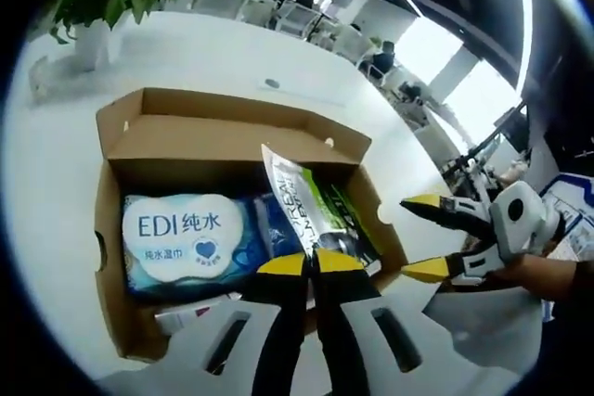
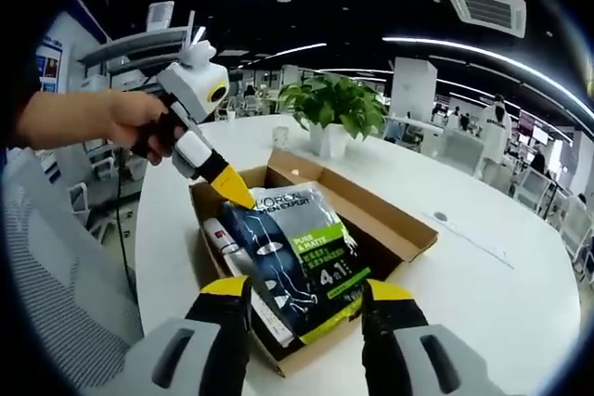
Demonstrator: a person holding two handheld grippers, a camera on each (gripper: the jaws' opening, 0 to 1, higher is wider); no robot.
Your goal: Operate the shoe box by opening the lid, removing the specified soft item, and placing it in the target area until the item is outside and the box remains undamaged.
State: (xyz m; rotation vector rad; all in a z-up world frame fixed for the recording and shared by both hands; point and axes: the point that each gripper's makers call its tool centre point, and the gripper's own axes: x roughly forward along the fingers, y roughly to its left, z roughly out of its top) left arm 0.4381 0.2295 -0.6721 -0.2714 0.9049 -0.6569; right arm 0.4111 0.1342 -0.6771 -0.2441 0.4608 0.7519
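Clearly glossy dark-green pouch [image 2: 302, 257], perhaps lifted by left claw [image 2: 243, 199], box [image 2: 399, 229] open.

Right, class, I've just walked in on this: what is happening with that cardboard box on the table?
A person works with two handheld grippers over an open shoe box on a white table. The left gripper is shut on the edge of a dark and green pouch, which stands tilted up, partly inside the box. The right gripper is open, hovering close by. A blue wipes pack lies in the box.
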